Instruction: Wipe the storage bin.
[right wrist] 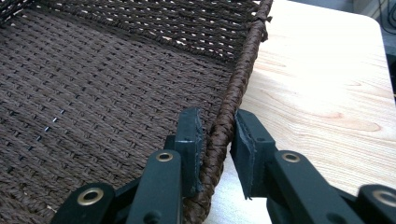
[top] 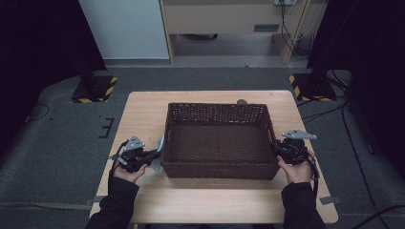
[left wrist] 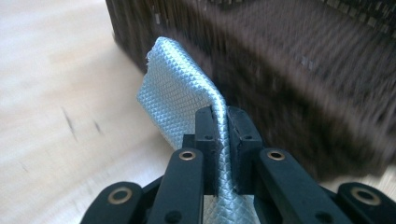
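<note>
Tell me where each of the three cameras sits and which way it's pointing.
High view: above the person's side, looking forward and down on the table and brown woven basket; both forearms, left gripper and right gripper show.
Left gripper view: rides the left gripper, looking along its black fingers, shut on a light blue cloth beside the basket's outer wall.
Right gripper view: rides the right gripper, looking along the basket's rim, which runs between its fingers, into the basket.
Shared: all three show the basket and tabletop.
</note>
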{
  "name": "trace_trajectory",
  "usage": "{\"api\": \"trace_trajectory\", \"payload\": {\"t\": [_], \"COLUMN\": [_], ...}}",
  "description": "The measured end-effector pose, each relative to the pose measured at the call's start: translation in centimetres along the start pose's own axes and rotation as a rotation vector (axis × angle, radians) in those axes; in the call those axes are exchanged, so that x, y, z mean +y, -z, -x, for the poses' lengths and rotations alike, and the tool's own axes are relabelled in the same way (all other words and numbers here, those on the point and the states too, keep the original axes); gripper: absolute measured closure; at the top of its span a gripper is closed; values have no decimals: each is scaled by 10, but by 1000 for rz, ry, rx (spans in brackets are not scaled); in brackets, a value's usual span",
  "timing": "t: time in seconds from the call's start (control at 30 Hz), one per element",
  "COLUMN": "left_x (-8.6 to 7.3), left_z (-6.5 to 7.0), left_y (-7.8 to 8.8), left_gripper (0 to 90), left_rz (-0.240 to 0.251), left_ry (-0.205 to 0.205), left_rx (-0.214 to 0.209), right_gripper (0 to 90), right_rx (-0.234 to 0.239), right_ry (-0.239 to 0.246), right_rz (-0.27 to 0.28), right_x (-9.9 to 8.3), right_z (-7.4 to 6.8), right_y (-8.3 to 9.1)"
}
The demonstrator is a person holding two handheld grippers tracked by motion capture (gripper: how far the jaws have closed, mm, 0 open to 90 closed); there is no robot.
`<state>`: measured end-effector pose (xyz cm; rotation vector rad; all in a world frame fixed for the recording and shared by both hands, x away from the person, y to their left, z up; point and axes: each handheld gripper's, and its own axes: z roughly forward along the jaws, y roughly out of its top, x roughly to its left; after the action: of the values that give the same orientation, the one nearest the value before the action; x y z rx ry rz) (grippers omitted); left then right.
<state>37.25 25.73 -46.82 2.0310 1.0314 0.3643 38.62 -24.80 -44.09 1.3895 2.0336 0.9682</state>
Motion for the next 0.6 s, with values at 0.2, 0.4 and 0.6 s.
{"api": "trace_trajectory", "payload": {"t": [0.2, 0.4, 0.6], "left_x": [5, 15, 7], "left_z": [3, 8, 15], "left_y": [4, 31, 36], "left_gripper": [830, 829, 829], "left_rz": [32, 111, 93], "left_ry": [-23, -54, -56], "left_rx": [4, 3, -19], "right_gripper": [726, 714, 638], "right_rx": [-15, -12, -36], "right_ry": [-4, -3, 10], "right_rz": [0, 5, 52], "right_x": [1, 1, 0], "right_z": [1, 1, 1], "right_y": [-1, -1, 2]}}
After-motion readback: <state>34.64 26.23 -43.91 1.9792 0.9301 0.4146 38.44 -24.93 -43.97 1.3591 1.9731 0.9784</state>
